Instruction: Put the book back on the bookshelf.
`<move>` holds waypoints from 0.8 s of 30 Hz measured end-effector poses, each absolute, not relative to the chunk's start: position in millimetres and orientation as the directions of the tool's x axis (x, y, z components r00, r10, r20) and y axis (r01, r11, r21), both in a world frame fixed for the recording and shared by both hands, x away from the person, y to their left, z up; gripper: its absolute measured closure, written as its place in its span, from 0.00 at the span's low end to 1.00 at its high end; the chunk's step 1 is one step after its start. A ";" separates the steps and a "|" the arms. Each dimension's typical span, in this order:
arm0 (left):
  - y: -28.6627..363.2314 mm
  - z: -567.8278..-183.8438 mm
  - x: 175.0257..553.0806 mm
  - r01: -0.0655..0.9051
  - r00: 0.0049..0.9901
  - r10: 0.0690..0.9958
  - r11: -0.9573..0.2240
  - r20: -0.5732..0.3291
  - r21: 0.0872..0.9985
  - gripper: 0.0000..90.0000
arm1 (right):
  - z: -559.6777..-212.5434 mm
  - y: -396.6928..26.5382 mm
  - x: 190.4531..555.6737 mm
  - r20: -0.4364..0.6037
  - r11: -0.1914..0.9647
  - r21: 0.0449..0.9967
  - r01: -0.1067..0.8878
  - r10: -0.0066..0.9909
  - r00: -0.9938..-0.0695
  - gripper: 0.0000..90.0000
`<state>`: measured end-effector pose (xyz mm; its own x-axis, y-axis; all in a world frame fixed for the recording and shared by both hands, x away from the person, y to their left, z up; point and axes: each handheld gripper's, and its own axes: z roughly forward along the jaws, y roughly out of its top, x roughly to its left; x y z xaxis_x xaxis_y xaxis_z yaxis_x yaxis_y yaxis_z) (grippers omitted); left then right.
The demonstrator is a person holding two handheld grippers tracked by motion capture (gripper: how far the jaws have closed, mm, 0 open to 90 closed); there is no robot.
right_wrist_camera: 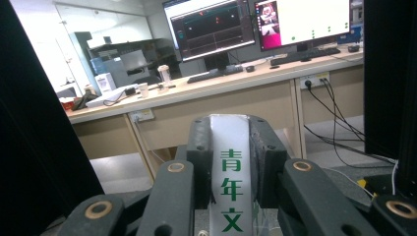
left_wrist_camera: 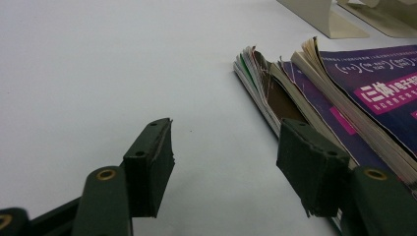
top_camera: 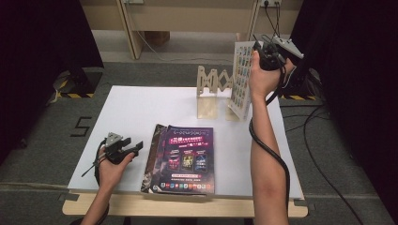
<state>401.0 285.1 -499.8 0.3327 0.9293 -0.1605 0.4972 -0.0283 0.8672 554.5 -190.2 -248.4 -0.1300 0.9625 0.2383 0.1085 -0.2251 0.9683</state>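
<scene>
The right gripper [right_wrist_camera: 231,162] has its jaws pinching a magazine [top_camera: 241,77] by the spine, upright beside the wooden rack [top_camera: 212,91]. The left gripper [left_wrist_camera: 231,172], jaws spread, rests on the white surface [top_camera: 136,110] beside stacked magazines [top_camera: 180,159].

I watch from above, facing twelve o'clock. My left gripper view skims the table [left_wrist_camera: 98,73], sharing the magazines [top_camera: 180,159] at two o'clock.
</scene>
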 end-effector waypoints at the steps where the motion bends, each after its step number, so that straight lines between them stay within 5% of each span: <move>1: 285.2 -499.9 401.0 0.496 0.332 0.929 -0.026 -0.162 0.868 0.42 | -249.1 -190.2 555.6 0.237 -0.224 0.969 0.107 0.963 -0.128 0.83; 24: 285.7 -499.8 400.9 0.498 0.331 0.929 -0.022 -0.167 0.867 0.42 | -257.8 -190.9 566.2 0.194 -0.189 0.980 0.068 0.976 -0.096 0.83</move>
